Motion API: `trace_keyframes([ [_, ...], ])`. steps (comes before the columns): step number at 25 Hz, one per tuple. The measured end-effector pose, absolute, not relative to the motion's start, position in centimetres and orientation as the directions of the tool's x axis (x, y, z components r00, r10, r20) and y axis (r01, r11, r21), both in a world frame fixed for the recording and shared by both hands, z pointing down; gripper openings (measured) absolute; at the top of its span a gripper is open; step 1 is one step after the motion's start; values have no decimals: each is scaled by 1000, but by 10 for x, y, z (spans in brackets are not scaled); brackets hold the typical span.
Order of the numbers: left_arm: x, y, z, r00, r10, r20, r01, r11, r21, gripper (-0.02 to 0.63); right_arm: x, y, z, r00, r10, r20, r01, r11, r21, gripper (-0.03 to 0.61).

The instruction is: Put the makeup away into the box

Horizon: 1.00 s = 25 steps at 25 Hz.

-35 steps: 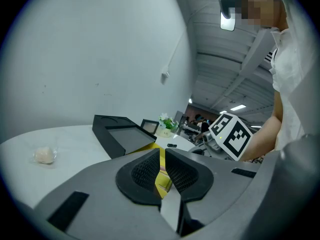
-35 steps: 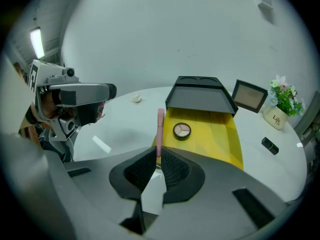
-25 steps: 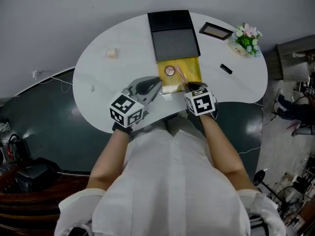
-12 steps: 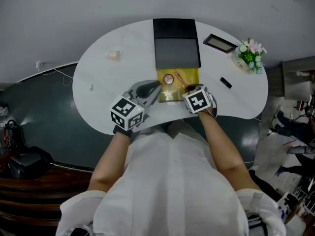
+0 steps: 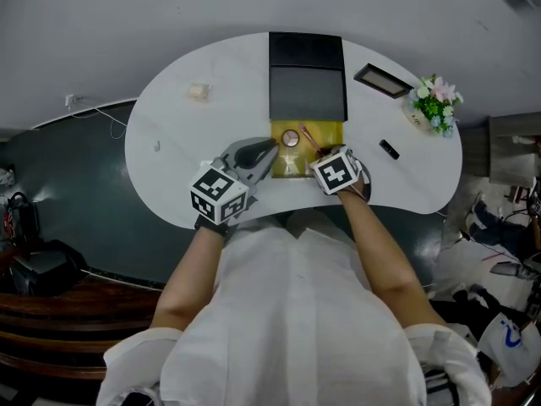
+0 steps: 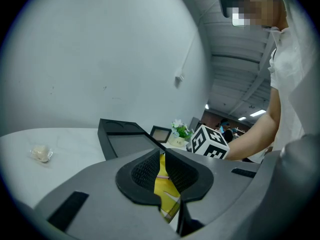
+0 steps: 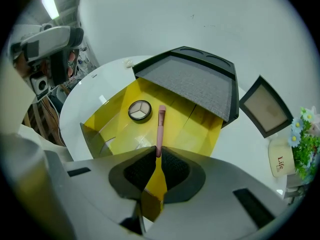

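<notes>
An open box (image 5: pixel 325 132) with a yellow inside lies mid-table, its black lid (image 5: pixel 307 74) folded back. A round compact (image 5: pixel 290 138) lies inside it. My right gripper (image 5: pixel 322 152) points steeply down over the box's near edge, shut on a pink makeup brush (image 5: pixel 309 137). In the right gripper view the brush (image 7: pixel 160 126) sticks out from the right gripper (image 7: pixel 157 154) over the yellow floor (image 7: pixel 195 134), beside the compact (image 7: pixel 139 110). My left gripper (image 5: pixel 271 150) rests at the box's near left corner. Its tips meet in the left gripper view (image 6: pixel 162 156); I cannot tell whether they pinch the box's edge.
On the white table (image 5: pixel 169 167) are a dark-framed picture (image 5: pixel 383 79), a pot of flowers (image 5: pixel 437 101) and a small black item (image 5: pixel 389 149) to the right, and a small pale wad (image 5: pixel 199 92) far left. The table's edge runs just behind both grippers.
My right gripper has sunk a little toward the box with the brush still in it and rolled slightly. The left gripper has stayed at the box's corner.
</notes>
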State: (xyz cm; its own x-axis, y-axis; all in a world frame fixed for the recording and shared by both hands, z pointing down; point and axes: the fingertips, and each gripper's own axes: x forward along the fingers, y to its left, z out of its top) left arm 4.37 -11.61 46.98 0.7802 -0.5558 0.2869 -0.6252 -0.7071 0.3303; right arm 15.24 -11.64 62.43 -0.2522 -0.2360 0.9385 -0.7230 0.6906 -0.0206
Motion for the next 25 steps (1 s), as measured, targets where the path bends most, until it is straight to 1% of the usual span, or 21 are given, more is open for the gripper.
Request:
trace_keyframes([
  [2,44,-117,470,779,-558,287,-627,-705,331,26,148,-126,617,-265,-278,923,-699,715,15,32],
  [4,44,-117,470,779,-559,285,-627,-705,330,26,147,-128,616,-273,-288,918,-697,717,17,32],
  [9,48,-117,468,783,-555,281,-622,-712,326,26,147,-124,617,-288,-282,915,-714,700,-9,43],
  [13,50,-116,467,785,-552,283,-620,-715,323,26,151,-112,623,-298,-239,924,-743,666,-67,44],
  [16,52,-116,466,785,-550,284,-619,-717,321,26,152,-112,620,-314,-246,917,-746,662,-78,44],
  [25,69,-116,464,798,-533,280,-601,-734,317,25,166,-127,583,-359,-360,861,-756,654,-41,43],
])
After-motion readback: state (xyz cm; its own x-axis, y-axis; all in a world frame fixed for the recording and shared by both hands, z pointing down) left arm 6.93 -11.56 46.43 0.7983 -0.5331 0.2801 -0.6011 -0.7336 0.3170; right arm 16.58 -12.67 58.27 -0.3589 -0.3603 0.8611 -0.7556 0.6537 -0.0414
